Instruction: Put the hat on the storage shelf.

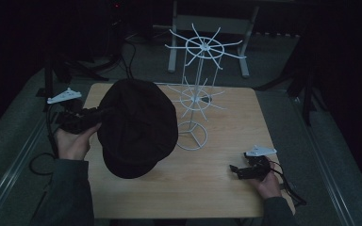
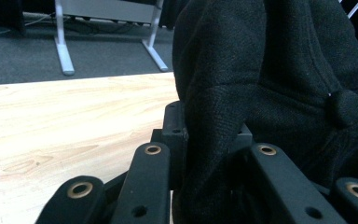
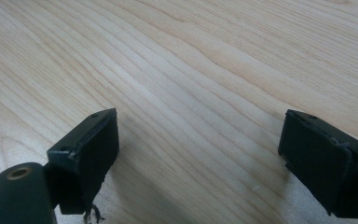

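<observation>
A black cloth cap (image 1: 136,127) hangs above the left half of the wooden table (image 1: 207,188), pinched at its edge by my left gripper (image 1: 104,113). In the left gripper view the cap's fabric (image 2: 270,84) fills the right side, and a fold of it is clamped between the jaws of the left gripper (image 2: 212,135). A white wire display stand (image 1: 199,89) with spoke arms rises just right of the cap. My right gripper (image 1: 235,170) rests low at the table's right front, and in its own view the right gripper (image 3: 198,140) stands open over bare wood.
Beyond the table's far edge stand the white legs of a metal frame (image 1: 172,52) on grey carpet. Cables (image 1: 42,165) trail off the table's left side, and dark stands border both sides.
</observation>
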`<control>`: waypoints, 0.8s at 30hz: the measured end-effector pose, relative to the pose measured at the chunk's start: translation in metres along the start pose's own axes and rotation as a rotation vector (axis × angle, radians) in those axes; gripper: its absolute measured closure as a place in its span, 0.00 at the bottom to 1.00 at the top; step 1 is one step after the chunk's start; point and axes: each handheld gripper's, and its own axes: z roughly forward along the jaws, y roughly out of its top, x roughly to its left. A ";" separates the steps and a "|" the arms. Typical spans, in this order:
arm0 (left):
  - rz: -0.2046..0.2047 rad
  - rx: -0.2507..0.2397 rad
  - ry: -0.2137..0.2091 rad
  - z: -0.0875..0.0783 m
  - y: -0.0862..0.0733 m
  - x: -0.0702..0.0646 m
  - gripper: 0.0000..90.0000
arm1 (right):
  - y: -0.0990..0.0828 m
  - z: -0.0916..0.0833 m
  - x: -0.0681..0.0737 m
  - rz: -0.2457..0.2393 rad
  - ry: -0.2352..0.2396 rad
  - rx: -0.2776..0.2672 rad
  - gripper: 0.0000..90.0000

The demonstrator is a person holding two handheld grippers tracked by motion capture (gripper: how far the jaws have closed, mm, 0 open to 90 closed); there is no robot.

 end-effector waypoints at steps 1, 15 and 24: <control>-0.001 -0.002 -0.001 -0.001 0.000 0.000 0.86 | 0.000 0.000 0.000 0.000 0.000 0.000 0.13; 0.003 -0.027 -0.032 -0.005 0.004 -0.002 0.86 | 0.000 0.000 0.000 -0.001 0.000 0.000 0.13; 0.004 -0.041 -0.055 -0.005 0.009 -0.001 0.86 | 0.000 0.000 0.000 -0.001 0.000 0.000 0.13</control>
